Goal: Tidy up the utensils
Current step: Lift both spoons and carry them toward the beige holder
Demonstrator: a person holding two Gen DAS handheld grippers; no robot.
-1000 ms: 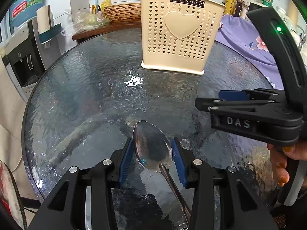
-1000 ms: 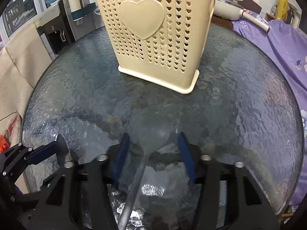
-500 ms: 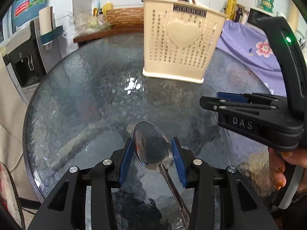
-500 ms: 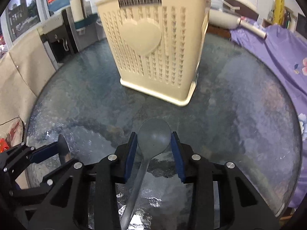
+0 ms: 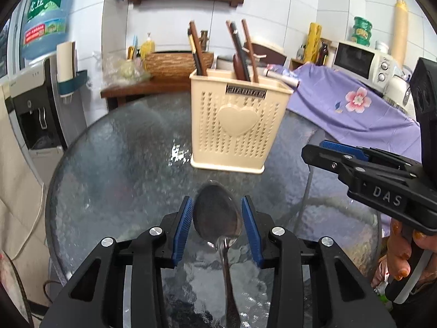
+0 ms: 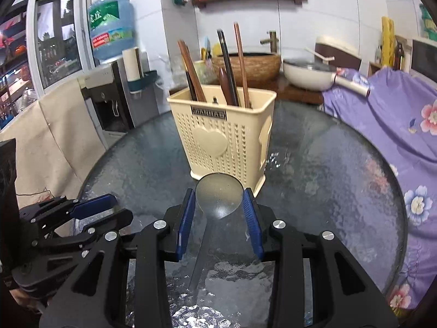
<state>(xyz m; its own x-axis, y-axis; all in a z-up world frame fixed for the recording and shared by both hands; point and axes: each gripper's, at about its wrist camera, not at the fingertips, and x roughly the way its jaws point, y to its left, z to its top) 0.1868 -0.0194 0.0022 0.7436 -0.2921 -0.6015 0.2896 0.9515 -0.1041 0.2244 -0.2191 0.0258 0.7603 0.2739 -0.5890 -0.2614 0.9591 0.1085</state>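
On the round glass worktop point(image 5: 114, 164) stands a cream plastic utensil holder point(image 5: 235, 125), perforated in rows, with a raised heart on its front and a small dark nameplate near the rim; the lettering there is too blurred to read. Dark wooden chopsticks and utensil handles point(image 5: 240, 52) stick up out of it, leaning at slight angles. Nearer the camera, the left tool point(image 5: 217, 225) has a shiny metal spoon point(image 5: 217, 216) between its blue pads, bowl forward and handle running back under the tool; the right-hand pad meets the bowl's edge, the left looks just clear, and its jaws have just been closing. The right tool point(image 6: 218, 213) pinches a grey, matte spoon point(image 6: 218, 195) by the bowl, both pads against its sides, handle trailing back beneath. In the left wrist view the right tool appears from the side at the right, white letters "DAS" on its black body, held by a hand point(image 5: 401, 248) with orange-painted nails. A blue water bottle point(image 5: 45, 19) with a Chinese-character label sits on a dispenser at the left. A purple floral cloth point(image 6: 396, 114) covers something beyond the worktop.
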